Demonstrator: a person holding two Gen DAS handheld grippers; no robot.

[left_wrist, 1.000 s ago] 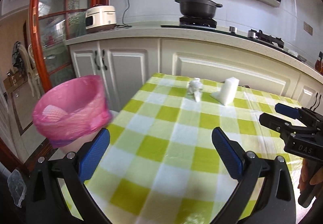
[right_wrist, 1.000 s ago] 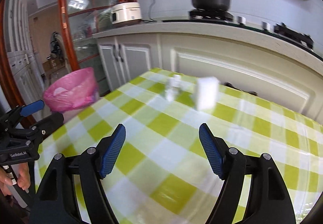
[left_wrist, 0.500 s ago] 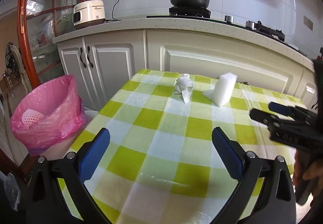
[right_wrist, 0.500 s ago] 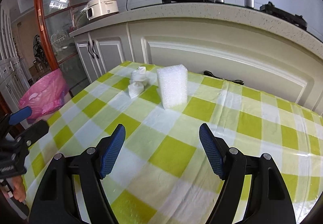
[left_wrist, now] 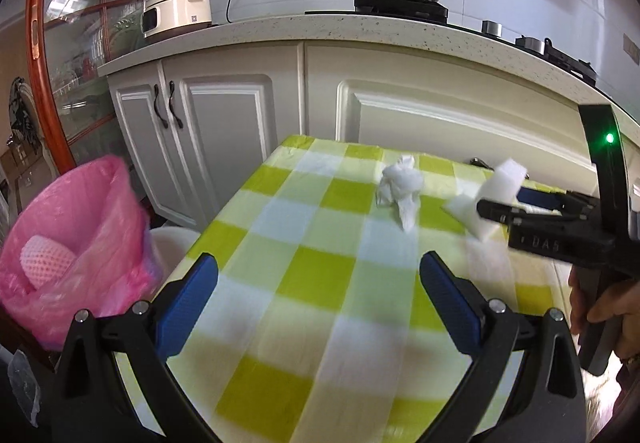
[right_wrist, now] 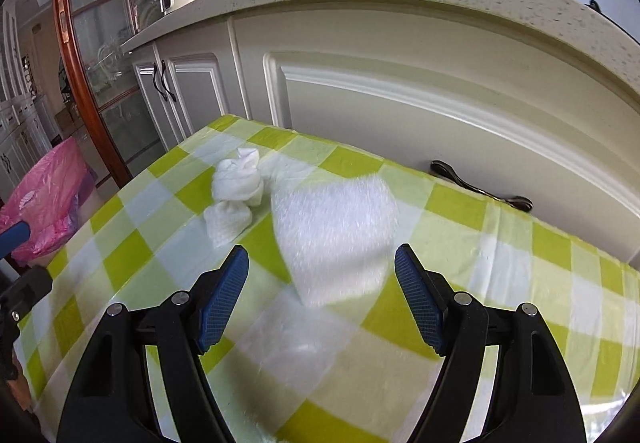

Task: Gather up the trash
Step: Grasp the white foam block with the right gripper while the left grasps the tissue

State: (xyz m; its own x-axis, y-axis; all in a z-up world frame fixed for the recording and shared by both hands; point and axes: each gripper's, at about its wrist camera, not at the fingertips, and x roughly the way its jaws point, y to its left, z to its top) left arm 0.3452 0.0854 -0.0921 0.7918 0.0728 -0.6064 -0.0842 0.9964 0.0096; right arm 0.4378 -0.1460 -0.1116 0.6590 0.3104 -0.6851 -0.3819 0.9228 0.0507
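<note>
Checked table [right_wrist: 460,211]; one foam block [right_wrist: 336,235], seemingly one tissue [right_wrist: 236,195]

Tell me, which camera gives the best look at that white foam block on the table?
The right wrist view: the foam block fills the middle, just ahead of the open right gripper. In the left wrist view it sits small at the right, partly hidden behind that gripper.

left tool [left_wrist: 318,299]: black frame, blue pads, silver screws | right tool [right_wrist: 322,293]: same, "DAS" marking
</note>
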